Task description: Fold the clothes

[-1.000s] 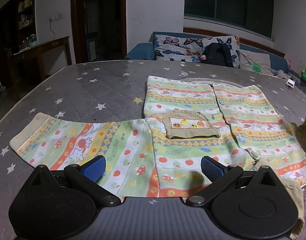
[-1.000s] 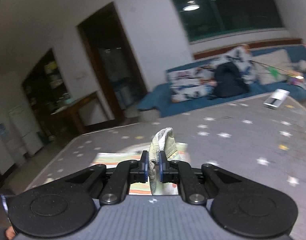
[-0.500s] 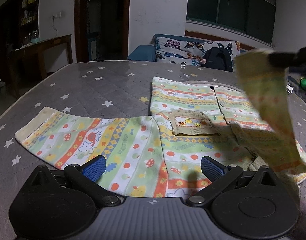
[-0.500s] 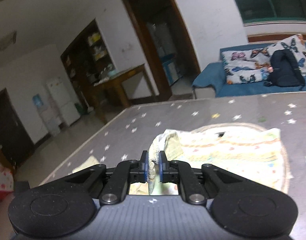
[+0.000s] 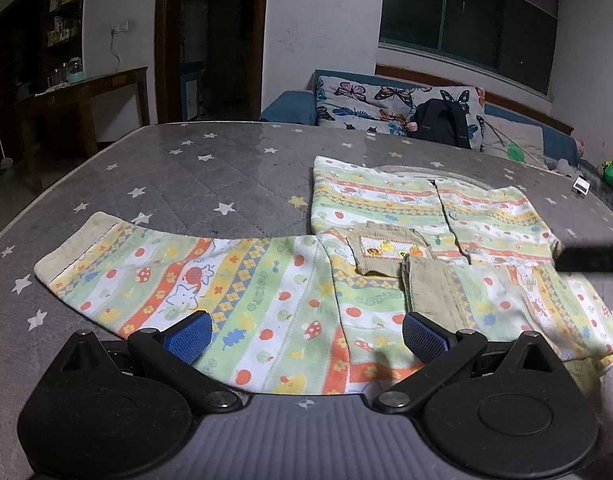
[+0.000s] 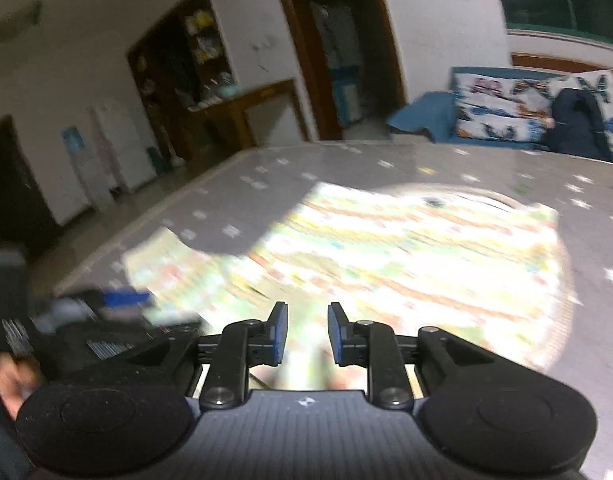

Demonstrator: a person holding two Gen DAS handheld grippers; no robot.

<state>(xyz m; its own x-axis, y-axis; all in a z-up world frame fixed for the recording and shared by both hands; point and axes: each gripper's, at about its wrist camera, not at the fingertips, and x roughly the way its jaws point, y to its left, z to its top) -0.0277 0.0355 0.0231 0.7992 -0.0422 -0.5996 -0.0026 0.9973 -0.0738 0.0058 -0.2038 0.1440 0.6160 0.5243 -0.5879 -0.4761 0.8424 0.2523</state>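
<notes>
A child's striped cardigan (image 5: 386,216) with fruit and mushroom prints lies flat on the grey star-patterned mattress (image 5: 210,176). Its left sleeve (image 5: 154,276) stretches out to the left. Its right sleeve (image 5: 506,300) lies folded across the body, tan cuff (image 5: 426,284) beside the chest pocket (image 5: 390,248). My left gripper (image 5: 306,334) is open and empty, low over the hem. My right gripper (image 6: 306,332) is open and empty above the blurred cardigan (image 6: 406,248); it shows as a dark bar at the right edge of the left wrist view (image 5: 590,258).
A blue sofa with butterfly cushions (image 5: 386,100) and a dark backpack (image 5: 438,122) stands behind the mattress. A wooden desk (image 5: 86,92) and a doorway are at the back left. The mattress edge runs along the left. The left gripper's body (image 6: 86,320) is at the lower left of the right wrist view.
My right gripper carried the right sleeve across the cardigan's body, laid it down and opened, letting it go. The left gripper stayed open over the hem.
</notes>
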